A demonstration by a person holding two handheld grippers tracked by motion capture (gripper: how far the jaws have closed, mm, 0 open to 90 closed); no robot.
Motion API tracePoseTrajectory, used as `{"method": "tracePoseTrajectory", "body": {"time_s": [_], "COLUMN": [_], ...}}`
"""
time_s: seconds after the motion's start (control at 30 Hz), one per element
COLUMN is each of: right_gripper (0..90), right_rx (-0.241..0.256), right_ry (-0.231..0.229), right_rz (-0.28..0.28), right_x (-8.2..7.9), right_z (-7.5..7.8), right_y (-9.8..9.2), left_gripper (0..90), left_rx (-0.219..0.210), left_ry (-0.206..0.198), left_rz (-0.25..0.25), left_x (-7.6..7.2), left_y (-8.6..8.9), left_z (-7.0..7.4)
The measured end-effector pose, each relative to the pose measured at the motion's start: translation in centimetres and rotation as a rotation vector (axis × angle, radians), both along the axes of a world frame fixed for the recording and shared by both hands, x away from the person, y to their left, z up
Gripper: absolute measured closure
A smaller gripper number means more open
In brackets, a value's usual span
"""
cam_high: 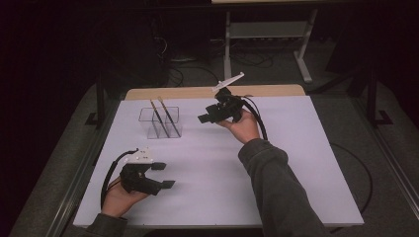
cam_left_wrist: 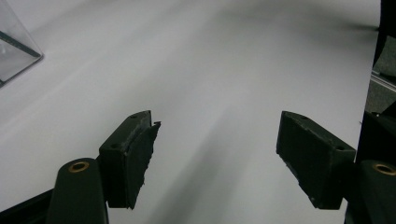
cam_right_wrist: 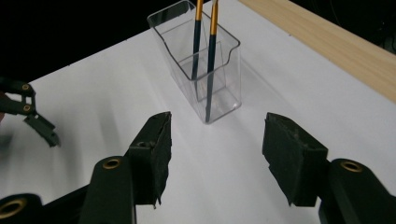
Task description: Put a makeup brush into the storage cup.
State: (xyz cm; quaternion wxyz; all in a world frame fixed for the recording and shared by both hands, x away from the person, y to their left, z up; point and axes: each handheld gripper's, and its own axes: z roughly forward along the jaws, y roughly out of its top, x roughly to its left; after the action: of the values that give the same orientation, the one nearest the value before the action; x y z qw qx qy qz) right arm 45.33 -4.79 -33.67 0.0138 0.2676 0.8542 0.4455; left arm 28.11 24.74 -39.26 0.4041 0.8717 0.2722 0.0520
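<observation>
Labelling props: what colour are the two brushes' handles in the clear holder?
Dark blue-black with gold upper sections, brushes; clearest in the right gripper view.

Holder (cam_high: 160, 123) stands on desk (cam_high: 296, 163), far left of centre; two brushes (cam_high: 165, 116) upright in it. Right gripper (cam_high: 210, 117) just right of holder, left gripper (cam_high: 163, 175) nearer, front-left.

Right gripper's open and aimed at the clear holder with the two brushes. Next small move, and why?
Probably ease the right gripper forward and up toward the brush handles. Its jaws stand wide apart with nothing between them, pointed at the clear holder, and both brushes stand inside, leaning close together. The left gripper is open too, low over the white mat, off to the side.
</observation>
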Motion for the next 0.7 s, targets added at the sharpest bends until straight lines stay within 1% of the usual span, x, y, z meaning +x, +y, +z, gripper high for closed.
{"method": "tracePoseTrajectory", "body": {"time_s": [0.03, 0.13, 0.23, 0.3, 0.33, 0.4, 0.5, 0.57, 0.6, 0.67, 0.7], "right_gripper": [40.3, 39.9, 39.0, 38.6, 38.3, 37.9, 37.8, 37.3, 37.2, 36.1, 35.7], "right_rx": [0.001, 0.008, 0.003, 0.009, 0.01, 0.012, 0.019, 0.009, 0.004, 0.007, 0.0], "right_ry": [0.003, -0.003, 0.003, -0.002, 0.002, -0.008, -0.004, -0.007, -0.011, -0.007, -0.018], "right_rz": [-0.003, -0.009, -0.015, -0.029, -0.037, -0.037, -0.051, -0.056, -0.059, -0.072, -0.071], "right_x": [-0.2, -0.6, -1.0, -1.3, -1.5, -1.7, -2.2, -2.5, -2.7, -3.0, -3.1], "right_z": [-0.1, -0.3, -0.5, -0.6, -0.7, -0.8, -0.9, -1.1, -1.2, -1.3, -1.3], "right_y": [-0.3, -1.0, -1.8, -2.4, -2.7, -3.2, -4.1, -4.6, -4.9, -5.4, -5.7], "left_gripper": [27.0, 26.9, 26.8, 26.7, 26.5, 26.3, 25.7, 25.4, 25.3, 24.7, 24.4], "left_rx": [-0.004, 0.006, -0.002, -0.003, -0.005, -0.003, -0.005, -0.01, -0.002, -0.004, -0.004], "left_ry": [-0.004, -0.023, -0.023, -0.024, -0.027, -0.036, -0.045, -0.054, -0.062, -0.063, -0.062], "left_rz": [0.002, -0.001, 0.012, 0.018, 0.02, 0.022, 0.034, 0.036, 0.036, 0.042, 0.046], "left_x": [0.0, 0.1, 0.0, 0.0, 0.0, 0.0, -0.1, -0.2, -0.2, -0.2, -0.3], "left_y": [0.0, 0.1, 0.0, 0.1, 0.1, 0.1, 0.1, 0.1, 0.1, 0.0, -0.1], "left_z": [0.0, 0.1, 0.1, 0.1, 0.1, 0.2, 0.3, 0.3, 0.4, 0.3, 0.3]}}
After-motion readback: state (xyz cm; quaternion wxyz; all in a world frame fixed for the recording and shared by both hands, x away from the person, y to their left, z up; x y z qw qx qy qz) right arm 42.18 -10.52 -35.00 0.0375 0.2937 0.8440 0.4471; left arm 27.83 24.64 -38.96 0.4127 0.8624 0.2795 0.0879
